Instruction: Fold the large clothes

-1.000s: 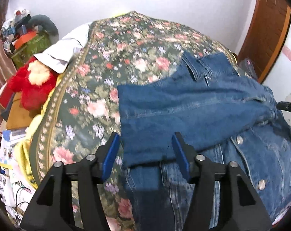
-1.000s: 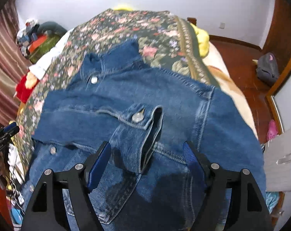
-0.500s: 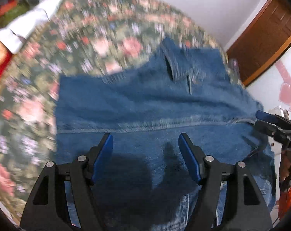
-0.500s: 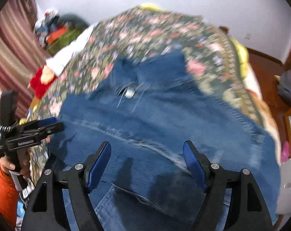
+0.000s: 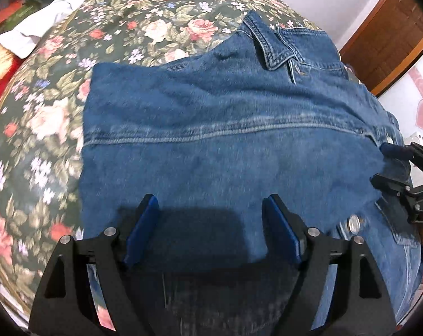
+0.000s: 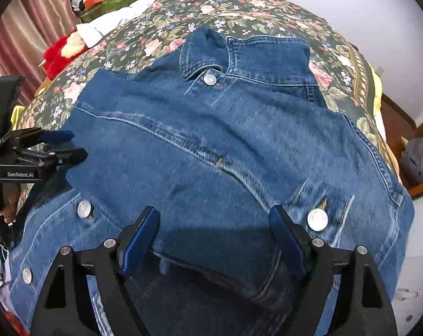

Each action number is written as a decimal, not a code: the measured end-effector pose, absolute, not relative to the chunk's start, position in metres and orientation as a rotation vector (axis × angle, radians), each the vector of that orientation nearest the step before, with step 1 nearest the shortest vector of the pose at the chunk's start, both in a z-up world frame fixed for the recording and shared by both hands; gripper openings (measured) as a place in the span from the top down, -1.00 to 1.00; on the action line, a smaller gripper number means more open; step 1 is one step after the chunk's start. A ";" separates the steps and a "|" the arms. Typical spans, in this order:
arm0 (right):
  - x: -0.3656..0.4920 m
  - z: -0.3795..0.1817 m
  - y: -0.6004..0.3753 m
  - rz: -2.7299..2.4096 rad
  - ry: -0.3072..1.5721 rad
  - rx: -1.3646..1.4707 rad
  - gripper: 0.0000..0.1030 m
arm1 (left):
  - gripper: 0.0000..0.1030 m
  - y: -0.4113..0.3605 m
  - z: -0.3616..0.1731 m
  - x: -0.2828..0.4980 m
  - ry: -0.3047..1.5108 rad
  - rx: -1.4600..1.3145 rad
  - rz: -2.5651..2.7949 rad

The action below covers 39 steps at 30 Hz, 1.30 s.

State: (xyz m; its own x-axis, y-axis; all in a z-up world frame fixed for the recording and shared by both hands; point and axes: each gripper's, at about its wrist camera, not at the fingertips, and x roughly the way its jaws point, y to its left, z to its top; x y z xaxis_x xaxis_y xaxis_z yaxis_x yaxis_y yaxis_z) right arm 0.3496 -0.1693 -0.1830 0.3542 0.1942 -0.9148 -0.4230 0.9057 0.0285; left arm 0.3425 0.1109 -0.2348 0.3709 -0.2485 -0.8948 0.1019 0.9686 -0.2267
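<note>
Denim jacket point(image 5: 228, 128) lies front-up on the floral bedspread point(image 5: 57, 106), collar point(image 6: 211, 53) at the far end, w/ a sleeve panel folded across the chest from the left. Step in hand, I'd judge: pick the next edge to fold, prob. the hem or the right sleeve. To do it well, pinch both layers near a seam, lift low, and lay the fold square to the stitched yoke line so the panel already across doesn't slide. Left gripper point(image 5: 211, 229) hovers over the near left part of the jacket, jaws spread wide, nothing between them; whether the pads brush the cloth I can't tell. Right gripper point(image 6: 214, 240) sits above the chest pocket area by a metal button point(image 6: 318, 219), also wide apart and holding nothing.
</note>
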 end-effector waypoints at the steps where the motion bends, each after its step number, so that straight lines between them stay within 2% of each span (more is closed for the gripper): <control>1: 0.348 -0.181 -0.171 0.402 1.141 -0.220 -0.57 | -0.53 0.112 -0.233 0.337 1.172 -0.134 -0.218; 9: 0.320 -0.151 -0.198 0.349 1.104 -0.157 -0.58 | -0.53 0.123 -0.205 0.300 1.110 -0.094 -0.163; 17: 0.286 -0.110 -0.256 0.237 0.987 -0.052 -0.58 | -0.53 0.123 -0.146 0.291 0.984 -0.071 -0.126; 21: 0.260 -0.094 -0.303 0.145 0.931 0.056 -0.76 | -0.53 0.102 -0.120 0.297 0.910 -0.026 -0.145; 24: 0.240 -0.091 -0.342 0.073 0.917 0.141 -0.80 | -0.53 0.077 -0.111 0.303 0.885 -0.004 -0.190; 29: 0.207 -0.109 -0.403 -0.054 0.949 0.294 -0.81 | -0.53 0.024 -0.116 0.317 0.896 0.021 -0.297; 39: 0.160 -0.196 -0.498 -0.175 1.090 0.764 -0.81 | -0.53 -0.062 -0.159 0.353 0.974 0.155 -0.324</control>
